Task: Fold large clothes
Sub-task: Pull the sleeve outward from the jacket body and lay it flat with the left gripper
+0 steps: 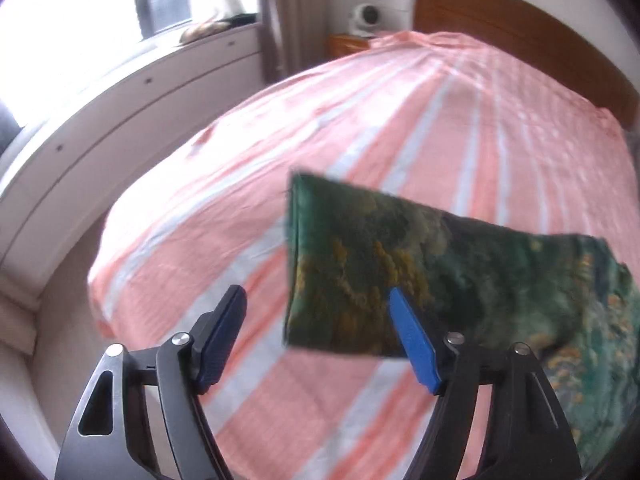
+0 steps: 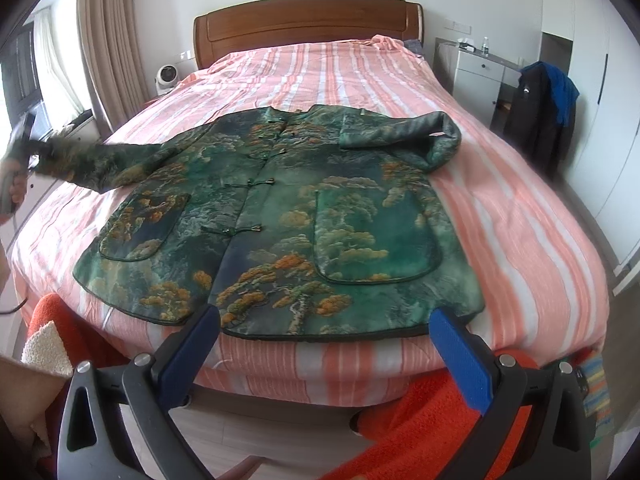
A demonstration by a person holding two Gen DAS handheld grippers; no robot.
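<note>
A: Where's the green jacket?
B: Spread face-up on the striped bed, hem at the foot edge.
A: The 2 tools?
B: Right tool gapes empty at the hem; left tool gapes by a sleeve.

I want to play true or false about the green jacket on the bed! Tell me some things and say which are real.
1. The green jacket lies front up on the striped bedspread. True.
2. Both sleeves are stretched straight out. False: the sleeve on the picture's right is folded over the chest; only the other is stretched out.
3. The right gripper is squeezing the hem. False: it is open, short of the hem, holding nothing.
4. The left gripper is open. True.
5. The bed has a wooden headboard. True.
6. The jacket closes with a zipper. False: knot buttons run down the front.
</note>
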